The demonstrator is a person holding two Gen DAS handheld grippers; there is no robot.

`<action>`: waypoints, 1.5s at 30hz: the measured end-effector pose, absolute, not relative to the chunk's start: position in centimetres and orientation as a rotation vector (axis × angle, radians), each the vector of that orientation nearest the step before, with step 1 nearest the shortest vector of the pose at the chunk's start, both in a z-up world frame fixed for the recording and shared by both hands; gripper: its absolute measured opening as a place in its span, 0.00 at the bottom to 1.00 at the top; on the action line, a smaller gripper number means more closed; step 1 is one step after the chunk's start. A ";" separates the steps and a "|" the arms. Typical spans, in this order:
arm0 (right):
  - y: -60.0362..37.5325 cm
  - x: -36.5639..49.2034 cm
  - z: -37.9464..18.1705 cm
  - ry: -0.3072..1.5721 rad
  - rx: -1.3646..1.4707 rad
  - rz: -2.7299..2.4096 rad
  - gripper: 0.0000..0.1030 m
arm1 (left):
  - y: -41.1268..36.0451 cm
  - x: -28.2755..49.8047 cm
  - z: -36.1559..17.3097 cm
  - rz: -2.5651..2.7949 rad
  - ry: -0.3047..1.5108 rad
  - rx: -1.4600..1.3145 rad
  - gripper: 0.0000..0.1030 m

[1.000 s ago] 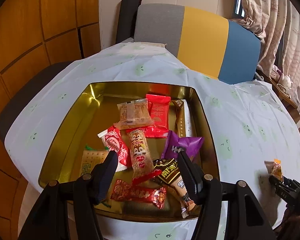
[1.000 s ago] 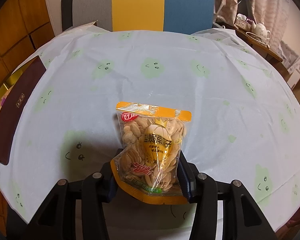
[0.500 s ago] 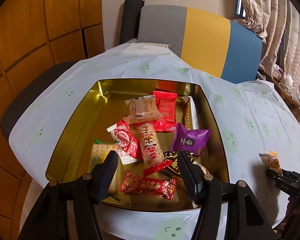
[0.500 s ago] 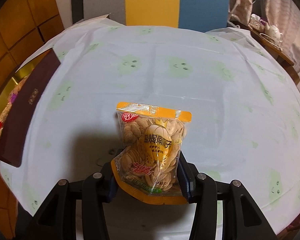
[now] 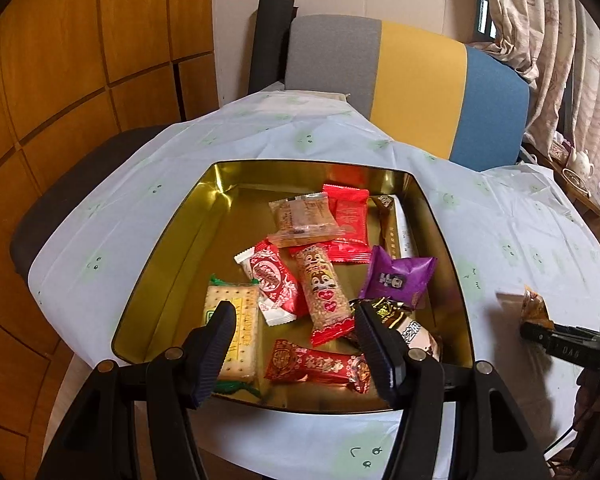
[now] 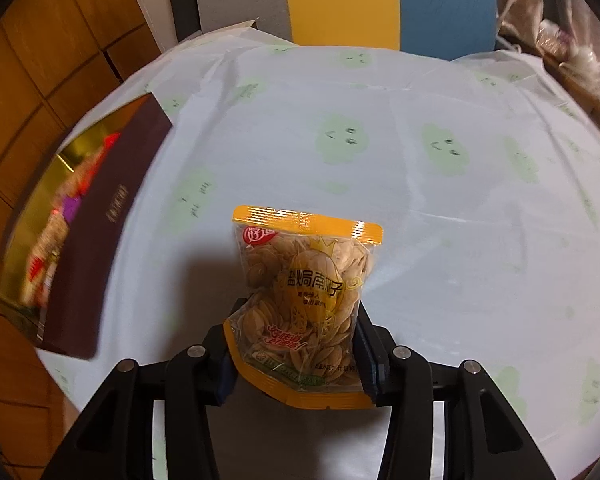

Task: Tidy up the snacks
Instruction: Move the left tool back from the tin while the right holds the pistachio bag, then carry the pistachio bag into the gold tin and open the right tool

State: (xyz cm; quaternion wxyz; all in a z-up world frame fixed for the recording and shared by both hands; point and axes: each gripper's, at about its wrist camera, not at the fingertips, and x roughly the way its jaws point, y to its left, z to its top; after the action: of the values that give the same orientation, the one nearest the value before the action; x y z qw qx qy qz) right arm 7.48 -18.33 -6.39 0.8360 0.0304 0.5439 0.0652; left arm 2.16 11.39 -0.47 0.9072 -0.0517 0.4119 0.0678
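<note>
A gold tin on the table holds several wrapped snacks, among them a purple packet, a cracker pack and a red bar. My left gripper hovers open over the tin's near side with nothing between its fingers. My right gripper is shut on an orange-edged clear bag of pumpkin seeds, held above the tablecloth. From the left wrist view, that gripper and the bag show at the far right. The tin lies at the left edge of the right wrist view.
A pale tablecloth with green smiling faces covers the round table. The tin's dark brown outer wall faces the right gripper. A grey, yellow and blue chair stands behind the table, wood panelling on the left, curtains and a teapot at right.
The right gripper has carried the seed bag leftward towards the tin, which now shows more in its view. The left gripper has stayed open over the tin, its view shifting only slightly.
</note>
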 end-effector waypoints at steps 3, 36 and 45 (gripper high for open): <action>-17.5 7.9 -5.9 1.151 0.079 0.163 0.47 | 11.8 2.2 -0.6 0.147 0.853 -0.113 0.61; 3.9 17.4 -5.3 1.177 -0.098 0.458 0.50 | 15.7 1.6 -2.0 0.231 0.880 -0.183 0.61; 2.5 16.1 -4.1 1.114 -0.098 0.477 0.53 | 15.1 1.9 -2.3 0.219 0.887 -0.177 0.61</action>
State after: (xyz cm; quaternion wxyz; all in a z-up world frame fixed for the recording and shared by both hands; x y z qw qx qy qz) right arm 16.07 2.52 -4.13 0.8208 -0.0462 0.5233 0.2241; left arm 1.91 15.12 -2.27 0.8937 -0.0854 0.4275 0.1057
